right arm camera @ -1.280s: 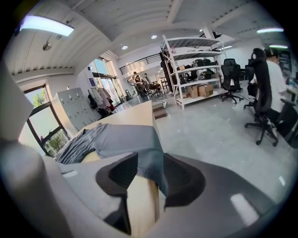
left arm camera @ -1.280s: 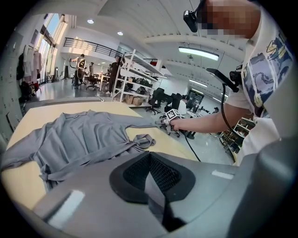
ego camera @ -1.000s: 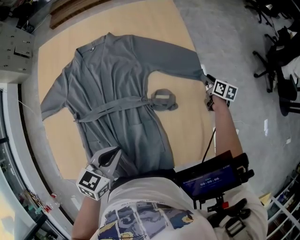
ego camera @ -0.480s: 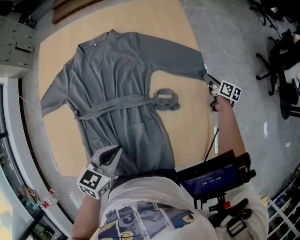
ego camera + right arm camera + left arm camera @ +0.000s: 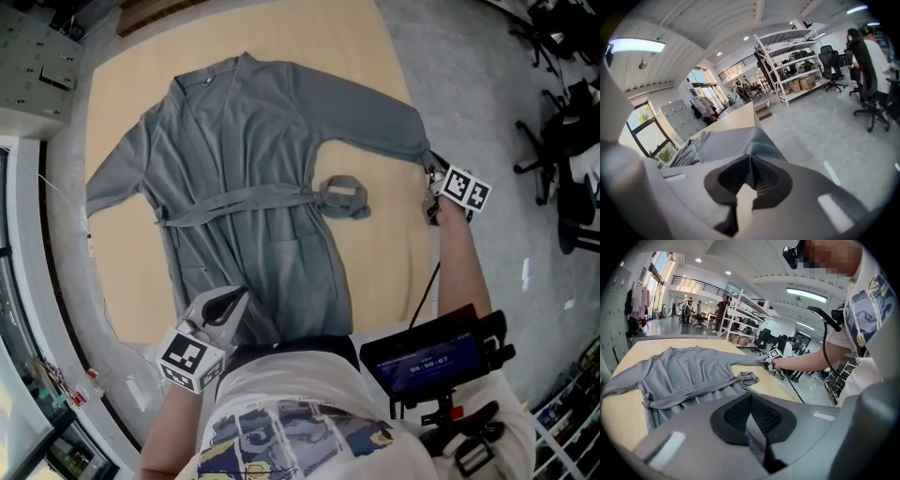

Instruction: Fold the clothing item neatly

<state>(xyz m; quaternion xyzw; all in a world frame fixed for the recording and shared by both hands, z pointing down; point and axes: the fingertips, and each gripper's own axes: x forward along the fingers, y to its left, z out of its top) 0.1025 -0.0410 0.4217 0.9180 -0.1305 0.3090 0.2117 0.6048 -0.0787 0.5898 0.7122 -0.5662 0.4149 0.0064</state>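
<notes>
Grey robe [image 5: 248, 178] lies spread flat on the wooden worktop [image 5: 380, 262], centre-left in head view, w/ belt [image 5: 234, 202] tied across. R tool [image 5: 431, 172], at right edge, has just closed its jaws on the sleeve cuff [image 5: 740, 138]. L tool [image 5: 232, 302], bottom left: jaws pressed together at the robe's hem. Can't tell if cloth is pinched.

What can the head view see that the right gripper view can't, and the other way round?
Only the head view: the whole robe spread flat, its belt, the left tool. Only the right gripper view: shelves, office chairs. Both: the sleeve, on which the right tool has just closed its jaws, and the table.
</notes>
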